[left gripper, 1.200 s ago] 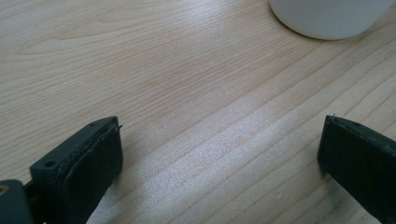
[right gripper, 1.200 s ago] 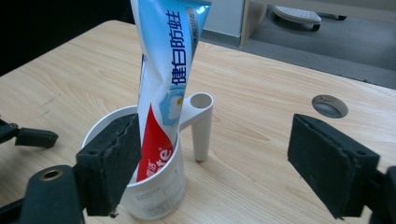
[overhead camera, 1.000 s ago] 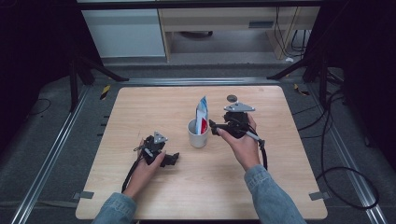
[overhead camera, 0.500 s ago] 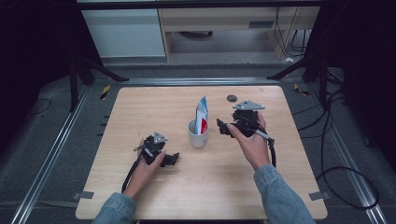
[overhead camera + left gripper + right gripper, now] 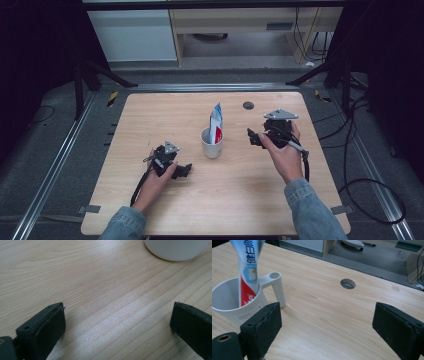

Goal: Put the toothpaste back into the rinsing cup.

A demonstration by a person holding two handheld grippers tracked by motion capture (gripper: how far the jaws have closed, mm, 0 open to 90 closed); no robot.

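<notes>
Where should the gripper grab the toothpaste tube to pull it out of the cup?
Probably the flat top end of the toothpaste tube, coming down from above. It stands upright with its lower part inside the white cup, so the upper part is free. The open right gripper is beside the cup, nearest.

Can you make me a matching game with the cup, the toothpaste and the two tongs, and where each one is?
Things:
1. white cup
2. toothpaste tube
3. left tongs
4. right tongs

Places or states:
A. open, low over bare wood left of the cup
B. standing inside the cup
C. open, to the right of the cup
D. middle of the table

Pairs: 1-D, 2-B, 3-A, 4-C
</notes>
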